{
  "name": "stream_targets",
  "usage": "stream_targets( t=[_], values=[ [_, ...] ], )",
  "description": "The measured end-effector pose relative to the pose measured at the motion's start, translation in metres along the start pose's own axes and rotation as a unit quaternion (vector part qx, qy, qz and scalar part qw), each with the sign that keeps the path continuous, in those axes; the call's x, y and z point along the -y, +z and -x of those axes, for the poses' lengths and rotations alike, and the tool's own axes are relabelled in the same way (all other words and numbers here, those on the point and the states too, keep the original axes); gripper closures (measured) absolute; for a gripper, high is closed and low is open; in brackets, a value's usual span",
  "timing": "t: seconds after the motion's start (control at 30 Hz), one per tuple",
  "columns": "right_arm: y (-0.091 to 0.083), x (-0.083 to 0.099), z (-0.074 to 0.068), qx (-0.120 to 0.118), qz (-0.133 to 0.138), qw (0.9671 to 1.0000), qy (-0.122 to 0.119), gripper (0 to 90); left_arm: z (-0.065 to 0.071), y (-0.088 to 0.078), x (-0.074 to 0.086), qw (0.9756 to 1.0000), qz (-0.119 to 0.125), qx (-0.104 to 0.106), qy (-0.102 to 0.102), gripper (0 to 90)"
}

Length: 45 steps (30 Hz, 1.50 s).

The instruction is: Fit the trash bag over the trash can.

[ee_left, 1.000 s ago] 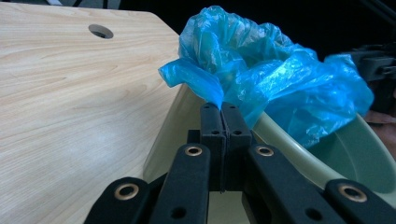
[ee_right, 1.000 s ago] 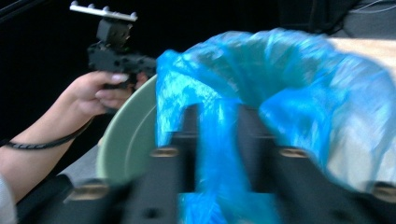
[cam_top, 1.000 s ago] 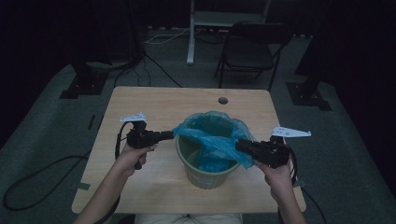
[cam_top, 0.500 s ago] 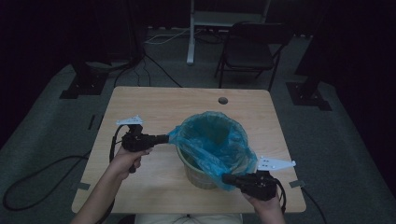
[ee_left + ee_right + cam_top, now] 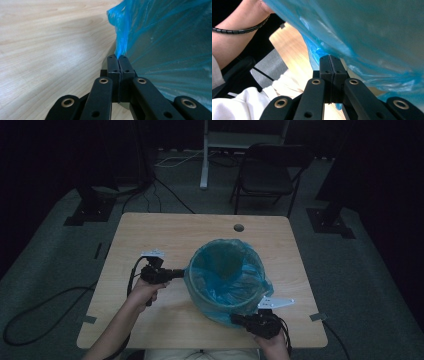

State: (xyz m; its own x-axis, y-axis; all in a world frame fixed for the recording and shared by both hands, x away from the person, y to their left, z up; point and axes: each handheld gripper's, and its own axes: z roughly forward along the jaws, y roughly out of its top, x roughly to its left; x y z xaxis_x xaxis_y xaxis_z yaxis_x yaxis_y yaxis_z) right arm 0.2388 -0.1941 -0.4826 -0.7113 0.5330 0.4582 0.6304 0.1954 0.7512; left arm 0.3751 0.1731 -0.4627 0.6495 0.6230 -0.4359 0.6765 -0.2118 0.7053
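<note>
both pairs of jaws were clamped shut on the blue bag liner (image 5: 227, 280), drawing its edge down over the bin; next, probably tug it snug towards the tabletop (image 5: 165, 232).

The blue bag (image 5: 227, 277) hides its bin; the person's arms are cut off below.

Glossy plastic bag (image 5: 227, 285), matt wooden table (image 5: 150, 232)

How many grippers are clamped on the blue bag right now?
2. The left gripper pinches the blue bag at the bin's left side; the right gripper pinches its overhang at the near edge, by the table front.
</note>
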Motion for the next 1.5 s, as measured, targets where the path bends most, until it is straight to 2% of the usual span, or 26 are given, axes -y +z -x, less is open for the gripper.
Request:
stream_targets(
  t=[0.03, 0.1, 0.17, 0.27, 0.37, 0.4, 0.5, 0.57, 0.63, 0.7, 0.77, 0.83, 0.93, 0.97, 1.0, 1.03, 1.07, 1.17, 1.23, 1.3, 1.33, 1.5],
  values=[
    [0.002, 0.002, 0.002, -0.001, -0.002, 1.0000, 0.003, 87.6, -0.001, 0.005, 0.002, 1.0000, -0.003, -0.008, 0.000, 90.0],
    [0.004, 0.007, 0.004, -0.008, -0.008, 0.9998, 0.016, 80.3, -0.003, 0.011, 0.004, 0.9999, -0.010, -0.009, -0.003, 90.0],
    [0.000, 0.007, 0.003, -0.016, -0.007, 0.9997, 0.016, 74.6, -0.004, 0.014, 0.005, 0.9996, -0.016, -0.021, 0.003, 90.0],
    [-0.017, 0.007, 0.003, -0.012, 0.009, 0.9996, 0.022, 65.0, -0.006, 0.015, 0.008, 0.9991, -0.020, -0.037, 0.001, 90.0],
    [-0.040, 0.008, 0.006, -0.007, 0.030, 0.9987, 0.040, 51.3, -0.009, 0.011, 0.009, 0.9991, -0.014, -0.039, -0.005, 89.9],
    [-0.045, 0.009, 0.007, -0.004, 0.033, 0.9985, 0.044, 49.2, -0.010, 0.008, 0.010, 0.9995, -0.004, -0.029, -0.007, 88.6],
    [-0.071, 0.008, 0.011, 0.030, 0.064, 0.9967, 0.039, 49.1, -0.009, 0.003, 0.011, 0.9997, 0.014, -0.020, -0.007, 81.9],
    [-0.086, 0.004, 0.018, 0.054, 0.092, 0.9934, 0.043, 47.6, -0.006, 0.003, 0.011, 0.9997, 0.013, -0.018, -0.001, 81.9],
    [-0.101, -0.005, 0.028, 0.079, 0.121, 0.9885, 0.045, 44.5, -0.004, 0.003, 0.012, 0.9999, 0.013, -0.001, -0.002, 82.8],
    [-0.108, -0.014, 0.040, 0.095, 0.128, 0.9859, 0.051, 40.4, -0.002, 0.005, 0.012, 0.9999, 0.008, 0.002, 0.005, 84.9],
    [-0.108, -0.024, 0.050, 0.098, 0.127, 0.9858, 0.049, 38.3, 0.000, 0.006, 0.011, 0.9999, 0.006, 0.006, 0.008, 86.5],
    [-0.103, -0.034, 0.057, 0.098, 0.114, 0.9881, 0.034, 36.2, 0.001, 0.007, 0.010, 0.9999, 0.003, -0.001, 0.011, 88.5],
    [-0.090, -0.046, 0.070, 0.078, 0.091, 0.9921, 0.036, 37.7, 0.000, 0.008, 0.009, 0.9999, 0.007, 0.004, 0.008, 88.7],
    [-0.085, -0.049, 0.075, 0.060, 0.081, 0.9940, 0.043, 48.7, 0.001, 0.008, 0.009, 0.9999, 0.008, 0.009, 0.008, 88.7],
    [-0.080, -0.050, 0.080, 0.036, 0.075, 0.9951, 0.053, 65.3, 0.001, 0.008, 0.009, 0.9999, 0.006, 0.008, 0.009, 88.8],
    [-0.077, -0.051, 0.082, 0.030, 0.070, 0.9956, 0.054, 77.1, 0.002, 0.008, 0.008, 0.9999, 0.001, 0.005, 0.011, 90.0],
    [-0.074, -0.051, 0.083, 0.041, 0.063, 0.9956, 0.055, 88.0, 0.002, 0.008, 0.008, 0.9999, 0.000, 0.004, 0.011, 90.0],
    [-0.065, -0.049, 0.087, 0.070, 0.047, 0.9948, 0.057, 90.0, 0.000, 0.012, 0.010, 0.9997, -0.016, -0.015, 0.010, 90.0],
    [-0.057, -0.045, 0.089, 0.105, 0.032, 0.9922, 0.059, 90.0, -0.001, 0.015, 0.011, 0.9995, -0.021, -0.019, 0.010, 90.0],
    [-0.051, -0.041, 0.094, 0.119, 0.020, 0.9908, 0.062, 90.0, -0.001, 0.017, 0.012, 0.9989, -0.027, -0.034, 0.017, 90.0],
    [-0.047, -0.039, 0.096, 0.129, 0.014, 0.9895, 0.062, 90.0, -0.001, 0.018, 0.012, 0.9990, -0.028, -0.032, 0.017, 90.0],
    [-0.035, -0.032, 0.108, 0.142, 0.000, 0.9871, 0.074, 90.0, -0.002, 0.022, 0.013, 0.9982, -0.035, -0.044, 0.018, 90.0]
  ],
)
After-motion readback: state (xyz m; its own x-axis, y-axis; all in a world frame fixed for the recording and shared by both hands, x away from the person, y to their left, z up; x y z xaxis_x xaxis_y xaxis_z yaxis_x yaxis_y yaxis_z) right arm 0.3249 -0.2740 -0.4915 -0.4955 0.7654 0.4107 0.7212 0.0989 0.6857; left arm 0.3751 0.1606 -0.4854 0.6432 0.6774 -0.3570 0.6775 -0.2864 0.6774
